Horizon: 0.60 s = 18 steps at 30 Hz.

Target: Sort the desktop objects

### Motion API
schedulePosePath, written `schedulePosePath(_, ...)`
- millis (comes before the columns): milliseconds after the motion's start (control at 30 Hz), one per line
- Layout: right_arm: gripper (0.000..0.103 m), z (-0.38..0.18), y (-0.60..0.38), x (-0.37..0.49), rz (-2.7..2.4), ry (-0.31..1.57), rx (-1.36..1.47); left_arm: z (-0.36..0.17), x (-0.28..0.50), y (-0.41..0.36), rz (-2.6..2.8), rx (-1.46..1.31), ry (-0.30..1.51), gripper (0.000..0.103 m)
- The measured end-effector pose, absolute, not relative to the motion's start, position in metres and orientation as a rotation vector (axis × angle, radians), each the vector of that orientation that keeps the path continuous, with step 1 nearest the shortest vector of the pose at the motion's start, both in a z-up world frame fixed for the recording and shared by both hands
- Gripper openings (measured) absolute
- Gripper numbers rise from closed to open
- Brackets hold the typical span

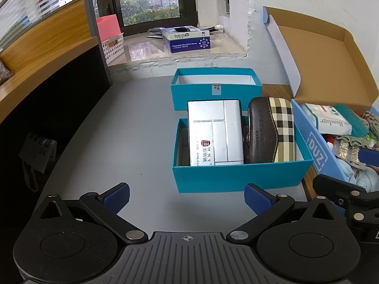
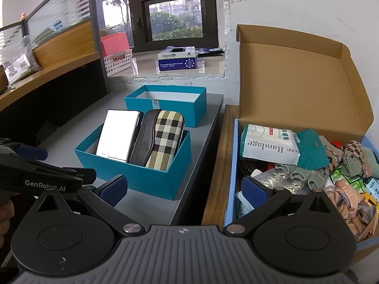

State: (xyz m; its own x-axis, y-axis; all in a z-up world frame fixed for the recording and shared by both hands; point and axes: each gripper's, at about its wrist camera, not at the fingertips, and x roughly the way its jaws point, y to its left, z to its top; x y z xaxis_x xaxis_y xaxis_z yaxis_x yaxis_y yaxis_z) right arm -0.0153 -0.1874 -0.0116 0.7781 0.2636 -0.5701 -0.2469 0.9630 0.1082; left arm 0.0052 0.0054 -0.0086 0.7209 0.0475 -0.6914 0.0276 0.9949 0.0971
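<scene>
I'm looking at an office. A curved wood-topped desk (image 2: 47, 71) runs along the left under a partition with frosted striped glass panels (image 2: 59, 23), the sort that divides cubicles. My work surface is a grey desktop (image 1: 118, 130) set against a rough white wall (image 2: 284, 4). Behind it a dark-framed window (image 2: 175, 19) looks out on greenery, and its stone sill (image 1: 151, 47) holds a box of disposable nitrile gloves (image 1: 189, 39) and a white perforated basket (image 2: 118, 62) with a pink folder (image 2: 113, 43) standing in it.
</scene>
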Motion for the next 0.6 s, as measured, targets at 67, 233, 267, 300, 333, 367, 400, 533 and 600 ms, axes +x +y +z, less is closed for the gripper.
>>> schedulePosePath(67,0.103,-0.0114,-0.1868,-0.0156,0.278,0.620,0.027,-0.0085,0.0050,0.0041,0.010,0.109,0.765,0.103)
schedulePosePath(233,0.103,-0.0111,-0.1866,-0.0153,0.278,0.622,0.030,-0.0094,0.0052,0.0025,0.008,0.117,0.766,0.103)
schedulePosePath(267,0.103,-0.0119,-0.1880,-0.0153,0.278,0.623,0.032,-0.0090,0.0047,0.0017,0.007,0.118,0.766,0.103)
schedulePosePath(300,0.103,-0.0126,-0.1894,-0.0153,0.279,0.623,0.033,-0.0087,0.0044,0.0013,0.004,0.118,0.766,0.103)
schedulePosePath(333,0.103,-0.0128,-0.1898,-0.0152,0.279,0.624,0.034,-0.0086,0.0042,0.0011,0.003,0.117,0.766,0.103)
schedulePosePath(367,0.103,-0.0131,-0.1902,-0.0149,0.280,0.625,0.035,-0.0085,0.0040,0.0010,0.002,0.117,0.766,0.103)
schedulePosePath(400,0.103,-0.0132,-0.1902,-0.0148,0.280,0.626,0.036,-0.0085,0.0041,0.0009,0.000,0.117,0.766,0.103)
schedulePosePath(533,0.103,-0.0136,-0.1899,-0.0146,0.282,0.627,0.037,-0.0092,0.0047,0.0006,-0.001,0.115,0.769,0.103)
schedulePosePath(600,0.103,-0.0137,-0.1898,-0.0144,0.283,0.628,0.038,-0.0095,0.0049,0.0006,-0.002,0.114,0.771,0.103)
